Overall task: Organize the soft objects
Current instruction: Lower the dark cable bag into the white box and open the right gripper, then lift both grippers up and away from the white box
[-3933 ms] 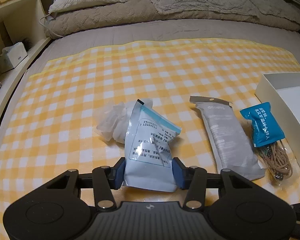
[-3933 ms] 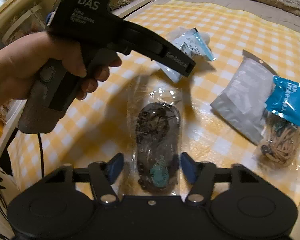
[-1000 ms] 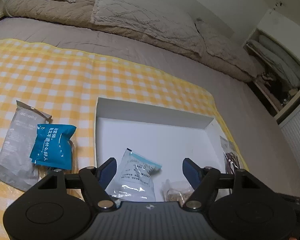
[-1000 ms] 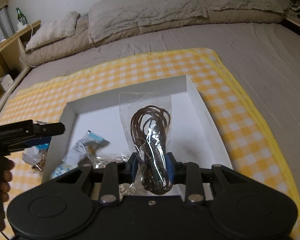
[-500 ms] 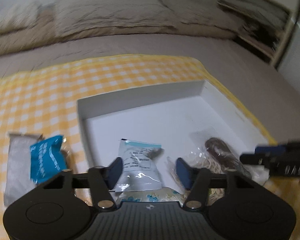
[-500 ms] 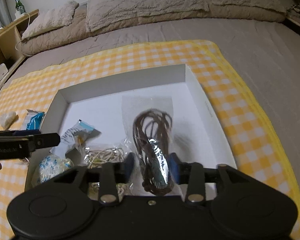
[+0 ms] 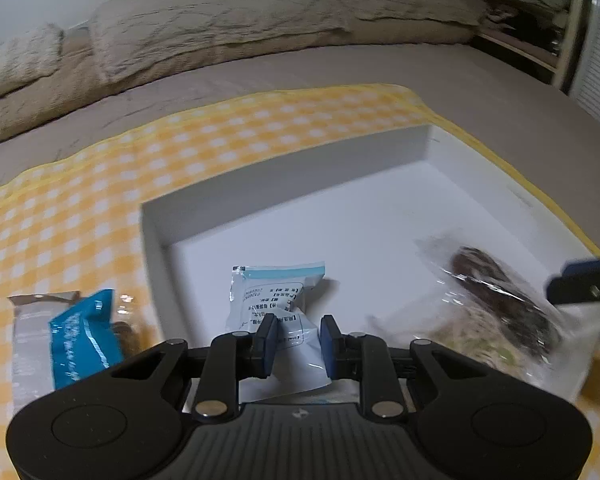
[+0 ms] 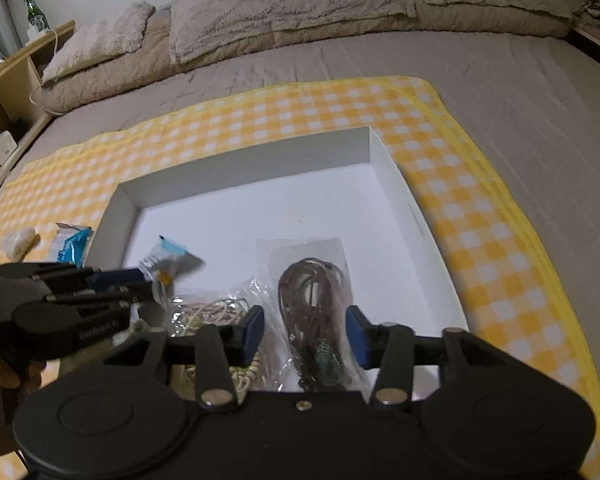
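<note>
The left gripper (image 7: 296,340) pinches a crinkly white pouch (image 7: 274,316); the right gripper (image 8: 305,336), spread, straddles a glossy clear cord bag (image 8: 312,308) inside the flat white cardboard box (image 8: 244,168).

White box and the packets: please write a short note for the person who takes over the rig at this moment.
Left gripper: jaws narrow around the white-blue pouch; I cannot tell whether they grip it.
Right gripper: open, with the brown cord bag lying between its fingers.
Done: the pouch, the brown cord bag and a beige cord bag are in the white box.
Left: the blue packet, the grey pouch and a white crumpled lump lie on the checked cloth, left of the box.
</note>
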